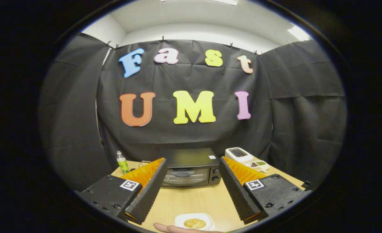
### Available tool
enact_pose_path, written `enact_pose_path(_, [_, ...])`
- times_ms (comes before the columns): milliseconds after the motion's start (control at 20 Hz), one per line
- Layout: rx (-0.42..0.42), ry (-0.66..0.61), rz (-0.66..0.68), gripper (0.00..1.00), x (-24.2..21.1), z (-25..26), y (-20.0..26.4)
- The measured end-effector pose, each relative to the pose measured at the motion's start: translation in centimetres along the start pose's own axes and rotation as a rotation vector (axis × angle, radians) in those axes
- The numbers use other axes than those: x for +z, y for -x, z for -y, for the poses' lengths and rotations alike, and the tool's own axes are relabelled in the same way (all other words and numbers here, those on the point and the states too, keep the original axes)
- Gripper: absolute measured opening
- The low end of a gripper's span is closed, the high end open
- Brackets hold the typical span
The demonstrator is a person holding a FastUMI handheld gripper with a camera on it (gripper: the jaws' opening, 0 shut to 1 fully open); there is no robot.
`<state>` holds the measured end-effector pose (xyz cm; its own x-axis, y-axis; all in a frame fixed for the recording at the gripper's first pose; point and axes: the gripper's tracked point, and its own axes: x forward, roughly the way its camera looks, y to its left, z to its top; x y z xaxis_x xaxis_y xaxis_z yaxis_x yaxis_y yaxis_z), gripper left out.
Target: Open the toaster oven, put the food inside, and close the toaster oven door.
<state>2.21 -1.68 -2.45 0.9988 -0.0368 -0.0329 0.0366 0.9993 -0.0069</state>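
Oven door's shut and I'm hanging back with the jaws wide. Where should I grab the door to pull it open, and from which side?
Take the dark handle bar across the top of the toaster oven door, coming straight in from the front. It runs crosswise above the glass, so probably one finger goes over it and one under. The gripper is open and the oven lies beyond its fingers, so nothing is held yet.

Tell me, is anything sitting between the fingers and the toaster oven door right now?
Nothing visible does. The gripper is open, and only bare wooden table lies between its fingers and the closed toaster oven. The plate of food sits nearer the camera than the fingertips.
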Motion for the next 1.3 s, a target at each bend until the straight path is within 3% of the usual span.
enact_pose_path(300, [0.024, 0.005, -0.075, 1.0, -4.0, -1.1, -4.4])
enact_pose_path(900, [-0.024, 0.042, -0.2, 1.0, -11.5, -2.0, -17.8])
enact_pose_path(1300, [-0.032, 0.069, -0.296, 1.0, -15.7, -2.7, -24.1])
